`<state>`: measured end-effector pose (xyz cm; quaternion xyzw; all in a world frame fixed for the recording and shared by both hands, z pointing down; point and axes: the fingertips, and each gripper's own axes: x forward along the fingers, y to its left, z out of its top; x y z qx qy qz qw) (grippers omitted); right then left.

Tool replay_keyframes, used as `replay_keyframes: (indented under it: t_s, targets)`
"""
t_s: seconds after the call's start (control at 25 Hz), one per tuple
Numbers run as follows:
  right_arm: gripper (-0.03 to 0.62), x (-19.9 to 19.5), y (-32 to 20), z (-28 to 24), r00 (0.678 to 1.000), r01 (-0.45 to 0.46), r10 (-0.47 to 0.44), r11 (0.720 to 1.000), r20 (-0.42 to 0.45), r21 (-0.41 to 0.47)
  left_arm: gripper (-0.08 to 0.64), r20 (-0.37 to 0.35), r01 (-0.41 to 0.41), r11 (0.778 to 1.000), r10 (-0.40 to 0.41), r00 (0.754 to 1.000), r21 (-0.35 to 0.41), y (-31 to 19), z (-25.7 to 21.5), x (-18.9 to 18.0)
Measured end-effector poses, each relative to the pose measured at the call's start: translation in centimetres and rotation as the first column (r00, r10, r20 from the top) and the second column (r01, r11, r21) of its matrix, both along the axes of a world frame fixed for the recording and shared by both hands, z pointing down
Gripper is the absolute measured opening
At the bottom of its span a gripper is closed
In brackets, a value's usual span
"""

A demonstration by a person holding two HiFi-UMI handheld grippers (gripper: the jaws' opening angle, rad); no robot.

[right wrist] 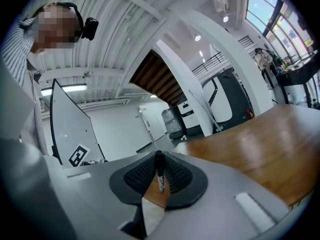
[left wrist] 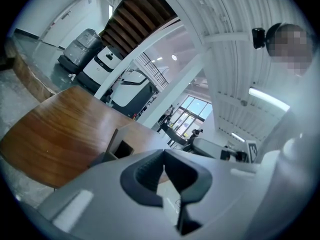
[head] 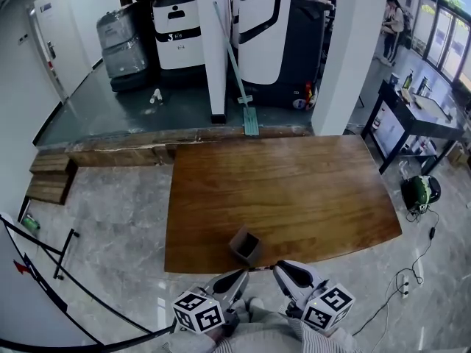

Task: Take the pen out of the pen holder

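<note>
- Right gripper (right wrist: 159, 156) sits low at the near table edge, its jaws clamped on a black pen (right wrist: 159, 173) that stands upright between the pads.
- From the head view the pen is too small to pick out.
- Left gripper (left wrist: 164, 154) is just beside it, jaws together at the tips, seemingly with nothing between them.
- Just ahead of both, the dark pen holder (head: 246, 245) stands near the front edge of the wooden table (head: 294, 182), its mouth dark.
- Beyond the table, a white pillar (head: 213, 43) and parked machines (head: 276, 43).

black pen (right wrist: 160, 173) apart from dark pen holder (head: 238, 249)
</note>
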<state>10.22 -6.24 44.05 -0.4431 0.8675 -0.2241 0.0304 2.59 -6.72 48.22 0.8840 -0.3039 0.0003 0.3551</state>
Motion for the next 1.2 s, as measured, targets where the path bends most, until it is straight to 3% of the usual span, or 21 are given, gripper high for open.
replay_keyframes:
  t_s: [1.2]
  targets:
    - [0.042, -0.30, -0.77, -0.16, 1.000, 0.004, -0.004, 1.000, -0.024, 0.013, 0.006, 0.037, 0.008, 1.000, -0.009, 0.999, 0.030, -0.71, 0.23, -0.80]
